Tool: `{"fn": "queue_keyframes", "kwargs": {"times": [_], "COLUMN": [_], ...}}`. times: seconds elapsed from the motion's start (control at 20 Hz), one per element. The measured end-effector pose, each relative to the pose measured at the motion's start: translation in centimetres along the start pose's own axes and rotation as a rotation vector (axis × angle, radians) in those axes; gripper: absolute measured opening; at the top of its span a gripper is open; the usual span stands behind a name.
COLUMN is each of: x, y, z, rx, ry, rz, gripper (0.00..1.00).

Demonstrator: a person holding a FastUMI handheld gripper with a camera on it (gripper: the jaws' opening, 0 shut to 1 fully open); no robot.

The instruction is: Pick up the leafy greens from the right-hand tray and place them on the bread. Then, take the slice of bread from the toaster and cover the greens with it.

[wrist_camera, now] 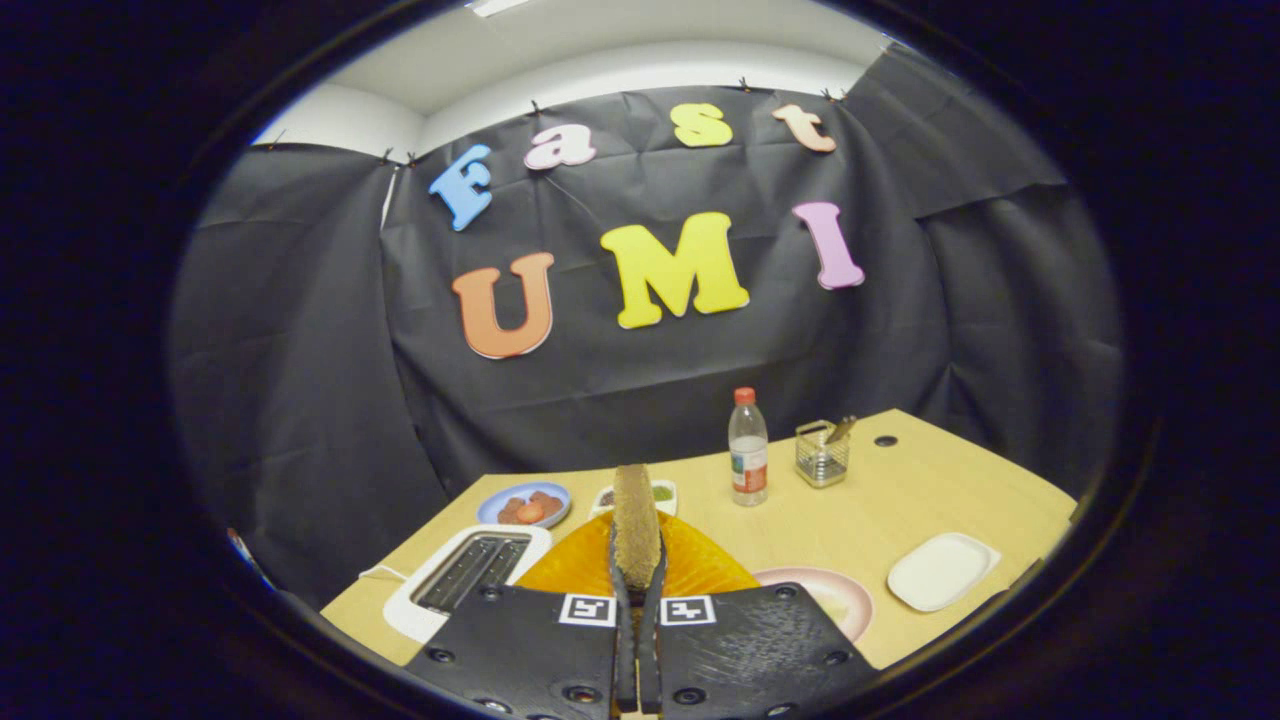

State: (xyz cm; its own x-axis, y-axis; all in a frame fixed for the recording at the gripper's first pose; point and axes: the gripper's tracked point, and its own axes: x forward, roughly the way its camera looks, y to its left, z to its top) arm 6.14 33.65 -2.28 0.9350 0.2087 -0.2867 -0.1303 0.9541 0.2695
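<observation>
Tool (637,590): fingers nearly together, pinching slice of bread (636,525) upright on edge. Risk: the thin edge grip could let the slice twist or slip before it lies flat. Just beyond: orange plate (700,570); greens not discernible from here. Left: toaster (465,575), slots empty. Right: pink plate (830,595), white tray (940,570). Farther on the bench (900,490): blue plate (525,503), bottle (747,447), wire holder (822,453).

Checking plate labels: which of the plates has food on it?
The blue plate behind the toaster holds reddish pieces. The white plate and pink plate look bare. The tool is shut on the bread slice.
</observation>
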Motion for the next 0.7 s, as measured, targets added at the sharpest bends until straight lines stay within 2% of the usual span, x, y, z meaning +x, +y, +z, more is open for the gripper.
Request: {"fn": "queue_keyframes", "kwargs": {"times": [0.35,0.55,0.7], "x": [2.6,4.1,4.9], "y": [-3.5,-4.4,-6.6], "z": [-5.8,-8.1,-9.9], "rx": [0.060,0.167,0.240], "ry": [0.089,0.133,0.162], "rz": [0.014,0.077,0.074], "gripper": [0.02,0.01,0.02]}}
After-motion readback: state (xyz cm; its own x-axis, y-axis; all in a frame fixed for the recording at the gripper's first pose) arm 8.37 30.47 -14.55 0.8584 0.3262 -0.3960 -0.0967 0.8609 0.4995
